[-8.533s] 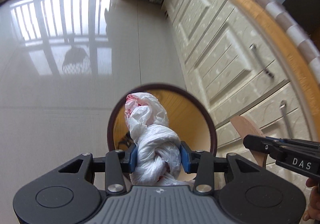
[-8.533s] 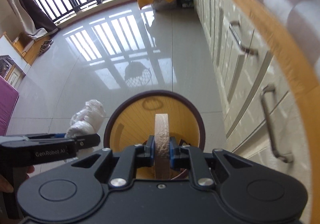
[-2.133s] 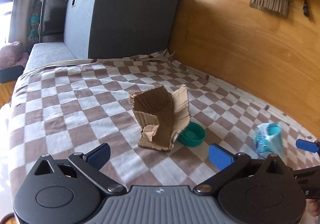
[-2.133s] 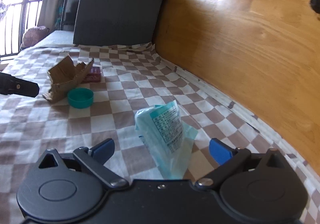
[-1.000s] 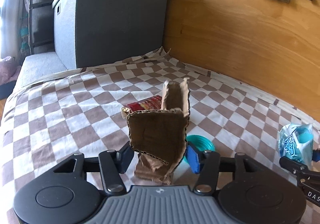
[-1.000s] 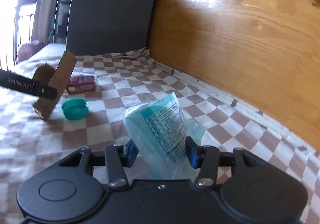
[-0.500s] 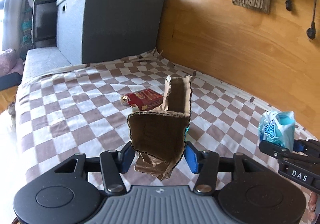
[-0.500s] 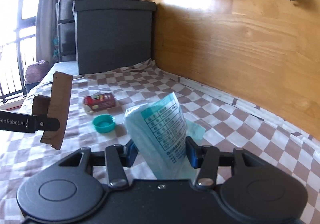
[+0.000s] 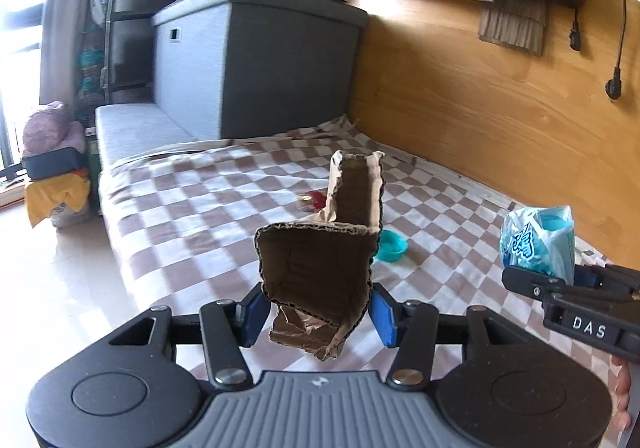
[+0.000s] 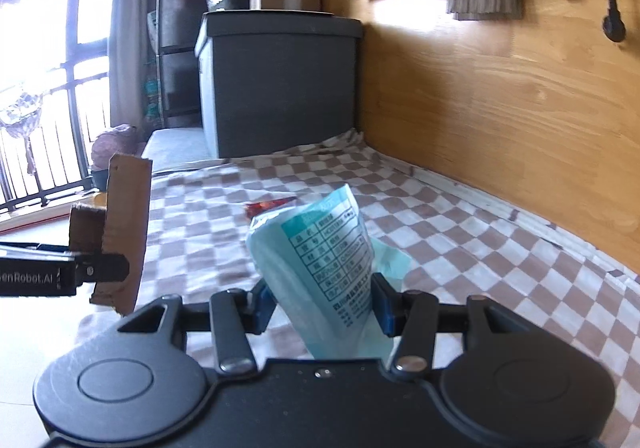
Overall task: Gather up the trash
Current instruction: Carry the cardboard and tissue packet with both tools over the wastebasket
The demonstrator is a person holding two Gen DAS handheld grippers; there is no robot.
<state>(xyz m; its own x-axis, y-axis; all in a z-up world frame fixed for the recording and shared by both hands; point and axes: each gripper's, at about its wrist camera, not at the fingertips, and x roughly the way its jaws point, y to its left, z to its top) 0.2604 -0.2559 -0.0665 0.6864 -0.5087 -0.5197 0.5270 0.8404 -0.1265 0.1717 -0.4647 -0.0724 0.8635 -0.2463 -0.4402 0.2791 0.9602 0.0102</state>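
My left gripper (image 9: 318, 314) is shut on a torn brown cardboard piece (image 9: 320, 260) and holds it up above the checkered bed cover (image 9: 200, 207). My right gripper (image 10: 322, 306) is shut on a light-blue plastic wrapper (image 10: 324, 248) and holds it above the cover too. The cardboard piece also shows at the left of the right wrist view (image 10: 124, 232); the wrapper shows at the right of the left wrist view (image 9: 538, 242). A teal lid (image 9: 391, 246) and a red packet (image 9: 314, 199) lie on the cover.
A wooden wall (image 9: 500, 107) runs along the right of the bed. A grey storage box (image 9: 260, 67) with a carton on top stands at the bed's far end. Pale tiled floor (image 9: 60, 268) lies to the left. Balcony railing (image 10: 40, 151) is far left.
Both grippers have lifted and pulled back from the bed, each with its item held. The teal lid and red packet stay on the cover and look farther away.
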